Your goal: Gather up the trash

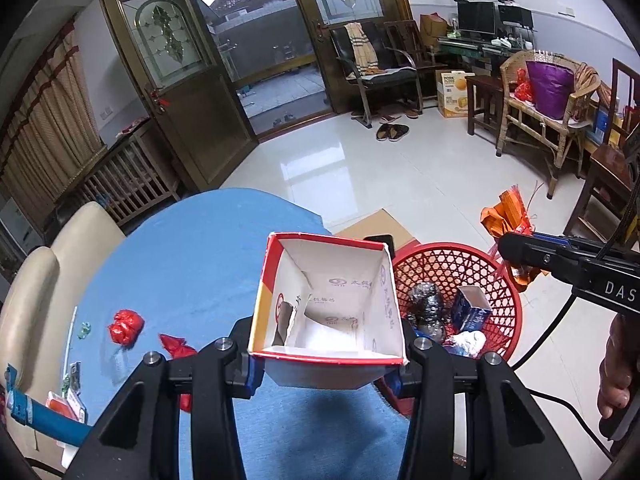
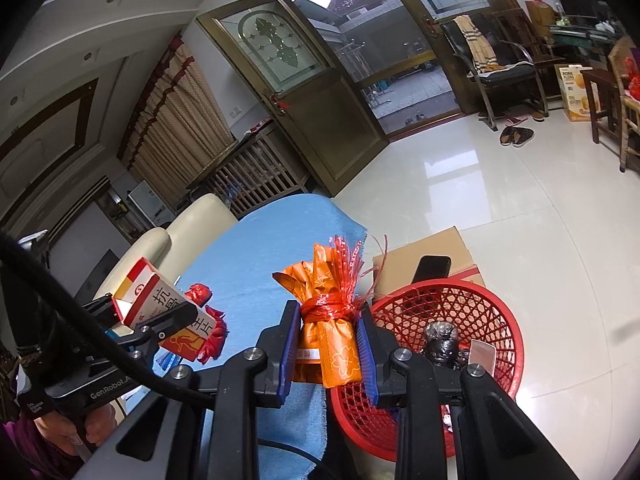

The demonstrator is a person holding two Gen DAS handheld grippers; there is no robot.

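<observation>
- Left gripper (image 1: 327, 354): jaws pinch an empty red-and-white carton (image 1: 326, 300) by its lower sides. Open mouth faces the camera; printed white inside, one inner flap torn.
- Landmark: red basket (image 1: 496, 276), a plastic lattice bin on the floor beside the worktop (image 1: 192, 248), which has a blue cloth over it.
- The carton sits over the worktop's edge, just beside the basket's rim on the worktop side.
- Inside the basket: a dark crumpled foil lump (image 1: 426, 300), a small blue carton (image 1: 472, 310) standing on end, and a pale crumpled wrapper (image 1: 468, 340) nearest the camera.
- Right gripper (image 2: 328, 350): jaws clamped on an orange wrapper bundle (image 2: 330, 320) tied at its waist with red ribbon, fringe on top. The bundle stands upright, just above the basket's near rim on the worktop side.
- In the left view, the right gripper reaches in from the right, above the basket's far rim; a hand (image 1: 618, 376) grips its handle.
- Still on the worktop, well away from the basket: a red crumpled wrapper (image 1: 126, 326), another red scrap (image 1: 176, 346) closer to the left jaws, and small green bits (image 1: 84, 330) further out.
- Behind the basket: a flat cardboard box (image 1: 380, 224) on the floor with a dark phone-like slab (image 1: 380, 240) on it.
- Cream chair (image 1: 60, 256) at the worktop's far side from the basket.
</observation>
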